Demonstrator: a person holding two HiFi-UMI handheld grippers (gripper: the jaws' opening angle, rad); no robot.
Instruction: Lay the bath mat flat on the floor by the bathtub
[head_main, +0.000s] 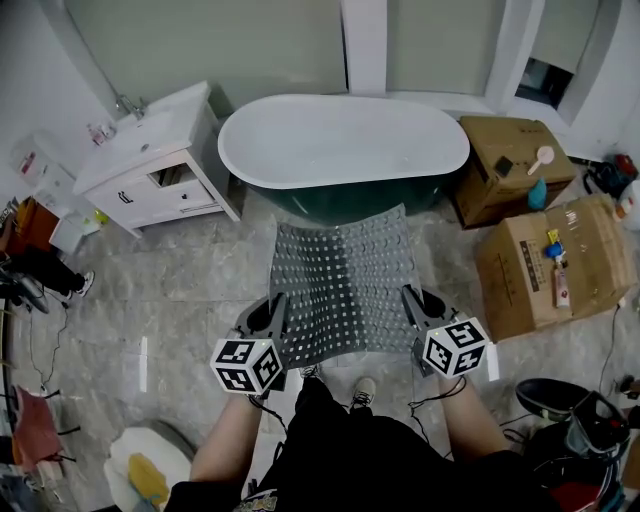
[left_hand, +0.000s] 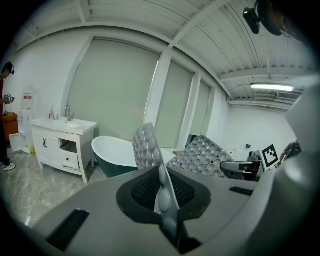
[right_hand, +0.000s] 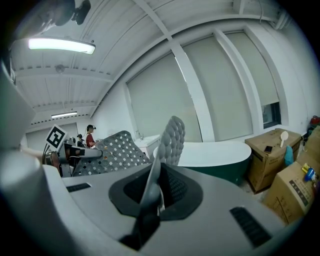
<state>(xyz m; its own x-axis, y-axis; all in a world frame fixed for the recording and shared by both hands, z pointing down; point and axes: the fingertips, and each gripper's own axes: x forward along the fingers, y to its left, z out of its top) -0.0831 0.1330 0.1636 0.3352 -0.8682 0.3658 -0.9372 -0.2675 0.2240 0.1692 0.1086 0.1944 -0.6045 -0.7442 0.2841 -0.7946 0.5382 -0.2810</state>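
Observation:
A grey bath mat (head_main: 343, 285) with rows of suction dots hangs stretched between my two grippers, held above the marble floor in front of the white-and-green bathtub (head_main: 343, 142). My left gripper (head_main: 276, 322) is shut on the mat's near left corner, and my right gripper (head_main: 411, 310) is shut on its near right corner. In the left gripper view the mat's edge (left_hand: 148, 147) rises out of the closed jaws. The right gripper view shows the mat edge (right_hand: 170, 137) pinched the same way, with the tub (right_hand: 212, 150) behind it.
A white vanity cabinet (head_main: 158, 165) stands left of the tub. Cardboard boxes (head_main: 545, 255) sit to the tub's right. A white stool with a yellow item (head_main: 140, 470) is at the lower left, and dark gear (head_main: 570, 410) lies at the lower right. My shoe (head_main: 363, 392) is under the mat's near edge.

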